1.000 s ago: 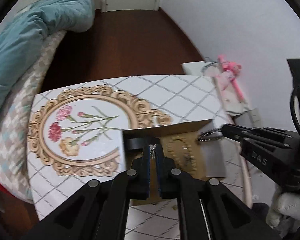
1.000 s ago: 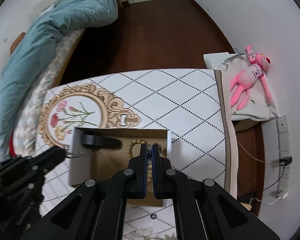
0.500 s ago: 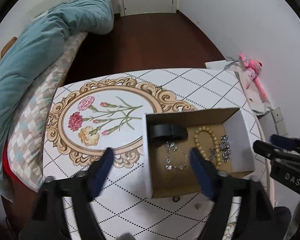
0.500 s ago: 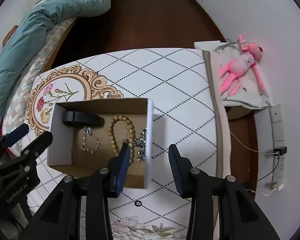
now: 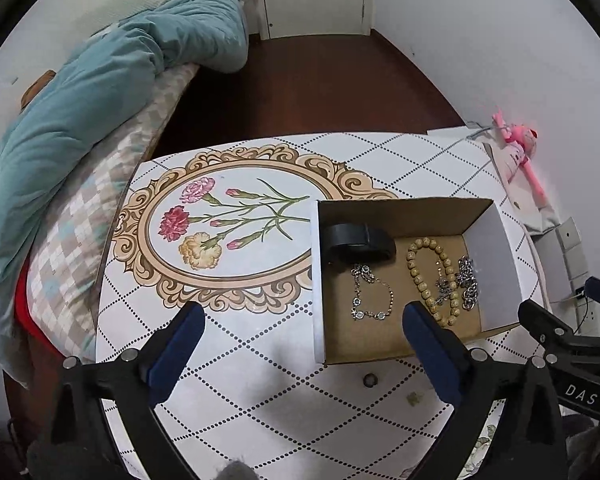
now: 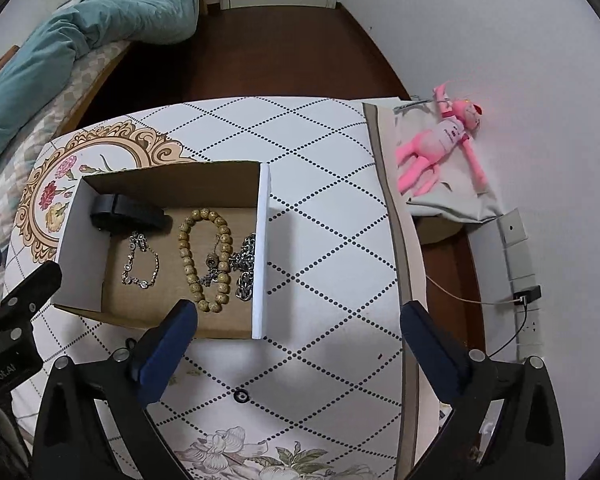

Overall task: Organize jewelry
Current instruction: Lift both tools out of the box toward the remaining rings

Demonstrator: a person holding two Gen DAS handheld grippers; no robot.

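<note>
The cardboard box [image 5: 404,212] is sitting on the patterned tablecloth [image 5: 260,360], holding a black band [image 5: 358,242], a thin silver bracelet [image 5: 370,294], a wooden bead bracelet [image 5: 432,280] and a chunky silver chain [image 5: 468,282] lying side by side. I am holding my left gripper [image 5: 304,322] spread wide and empty over the box's near-left corner. My right gripper [image 6: 296,322] is also gaping wide with nothing in it, and a small ring [image 6: 241,395] is lying on the cloth below it, outside the box.
</note>
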